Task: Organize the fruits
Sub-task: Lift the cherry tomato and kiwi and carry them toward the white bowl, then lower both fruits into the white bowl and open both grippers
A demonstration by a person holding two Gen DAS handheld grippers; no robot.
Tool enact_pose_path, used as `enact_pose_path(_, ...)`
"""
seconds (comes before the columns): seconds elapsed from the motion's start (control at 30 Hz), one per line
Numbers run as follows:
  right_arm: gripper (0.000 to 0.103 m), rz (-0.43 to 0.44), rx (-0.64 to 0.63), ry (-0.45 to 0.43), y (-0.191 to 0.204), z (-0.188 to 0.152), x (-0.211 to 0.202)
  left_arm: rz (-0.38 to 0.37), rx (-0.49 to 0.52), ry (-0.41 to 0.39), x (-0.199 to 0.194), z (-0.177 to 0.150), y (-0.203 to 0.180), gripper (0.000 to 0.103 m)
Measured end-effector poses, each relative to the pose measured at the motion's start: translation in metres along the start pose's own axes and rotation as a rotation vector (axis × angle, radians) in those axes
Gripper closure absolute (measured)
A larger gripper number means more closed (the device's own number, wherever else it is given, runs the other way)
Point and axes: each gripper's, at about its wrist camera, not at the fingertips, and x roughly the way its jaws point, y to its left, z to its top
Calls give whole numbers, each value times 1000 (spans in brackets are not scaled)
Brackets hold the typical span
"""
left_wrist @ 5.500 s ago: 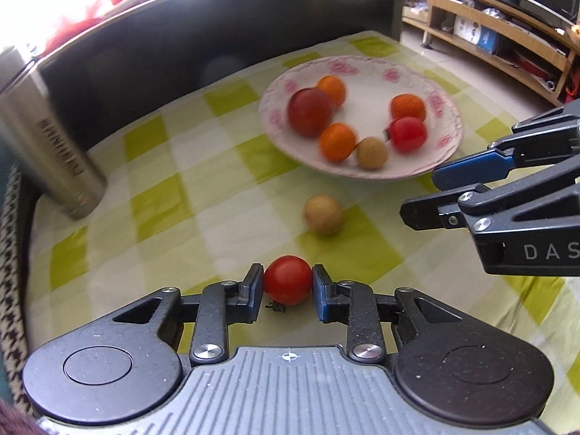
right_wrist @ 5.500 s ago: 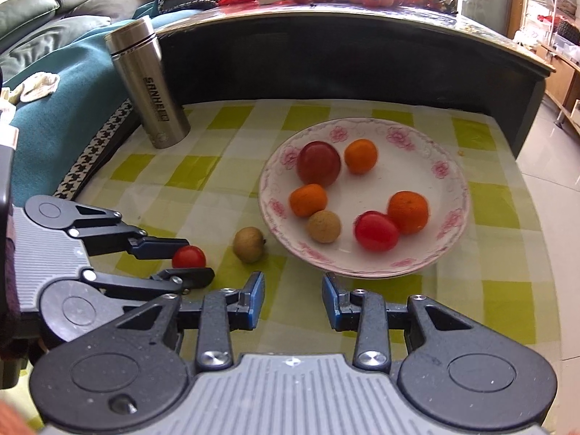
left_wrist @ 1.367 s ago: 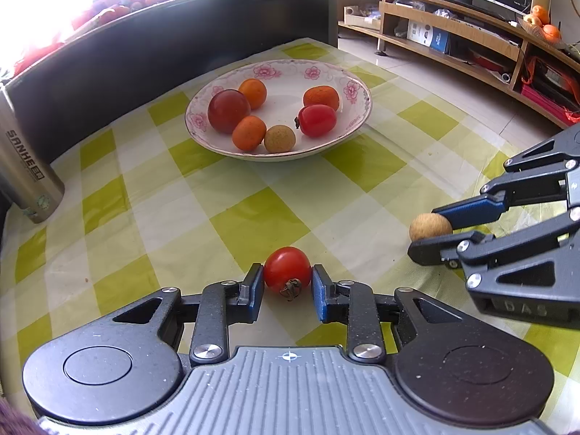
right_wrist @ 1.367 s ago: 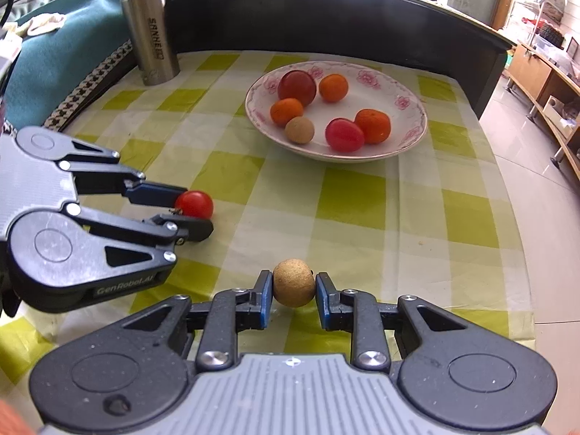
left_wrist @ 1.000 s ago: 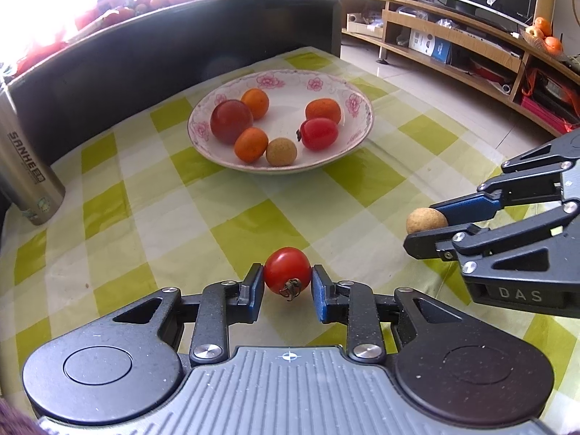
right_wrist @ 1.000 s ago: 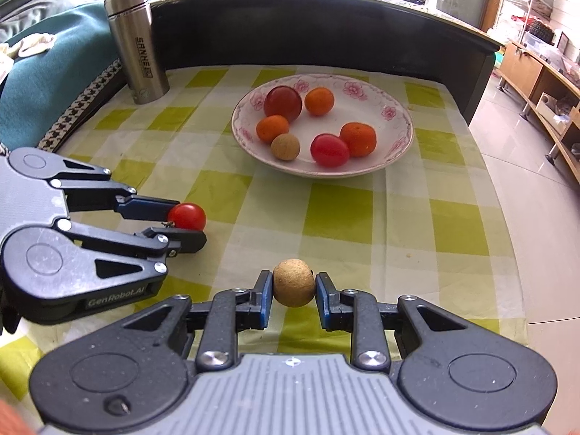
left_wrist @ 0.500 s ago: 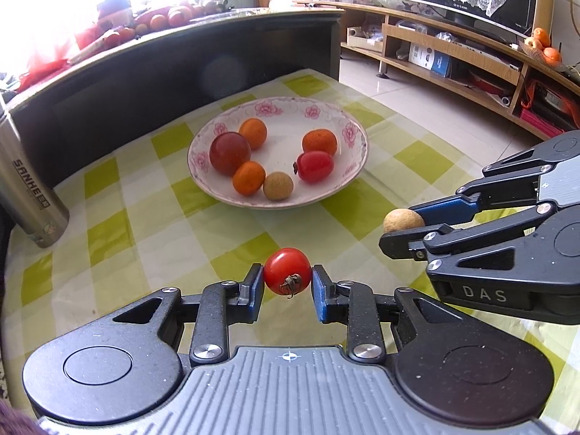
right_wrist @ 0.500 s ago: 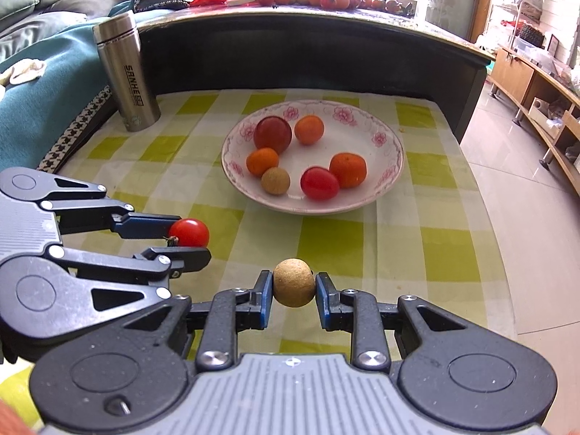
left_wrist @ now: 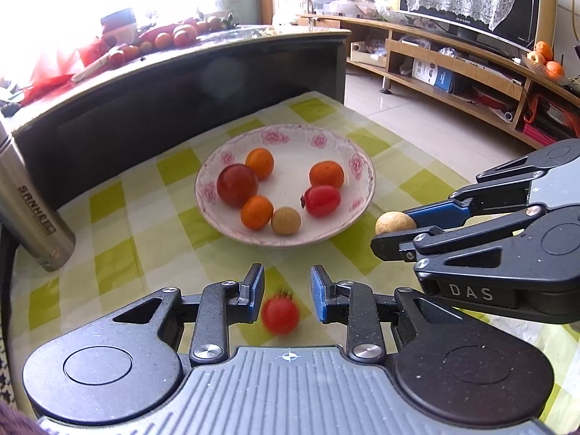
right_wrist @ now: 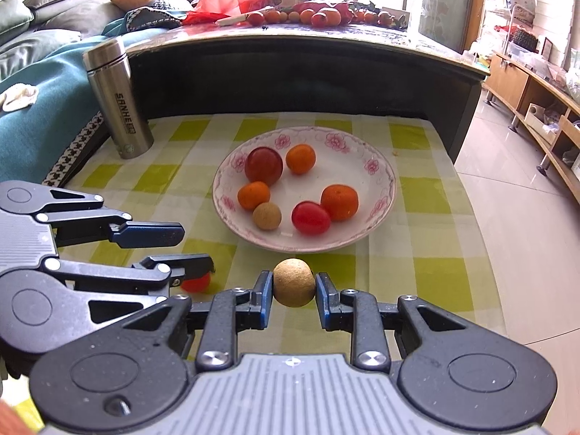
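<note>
A steel flask (right_wrist: pixel 117 99) stands upright at the far left corner of the surface (right_wrist: pixel 417 253), which wears a yellow-green checked cloth. Behind it rises a dark counter (right_wrist: pixel 308 72) strewn with red cloth and small fruit, with a teal sofa (right_wrist: pixel 40 108) to the left. A wooden TV stand (left_wrist: pixel 464 72) lines the tiled floor (left_wrist: pixel 417 123).

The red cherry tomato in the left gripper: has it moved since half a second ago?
Yes. The cherry tomato has left the now-open left gripper and blurs below the fingertips, short of the floral plate.
</note>
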Motion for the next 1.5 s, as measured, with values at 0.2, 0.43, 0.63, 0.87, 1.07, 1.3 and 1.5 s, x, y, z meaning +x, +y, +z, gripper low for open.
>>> enact_pose_path(0.2,72,4,16,-3,-4,3,1,4,-26,14,-3,-3,15,64)
enact_pose_path(0.43,73,19,19,21,-5,0,6,14,-74,85,-2,-33,33,64)
enact_pose_path(0.63,72,26,-3,23,1,-2,5,-6,-56,68,9,-30,22,60)
enact_pose_path(0.87,73,15,14,34,-4,-5,7,-2,-18,86,31,-28,10,57)
enact_pose_path(1.07,73,14,18,35,-5,-3,10,11,-25,76,33,-29,10,67)
enact_pose_path(1.3,72,12,16,26,-7,1,10,2,-46,52,22,-20,12,68)
enact_pose_path(1.5,72,3,12,-15,-13,21,10,7,-58,-3,12,3,14,67)
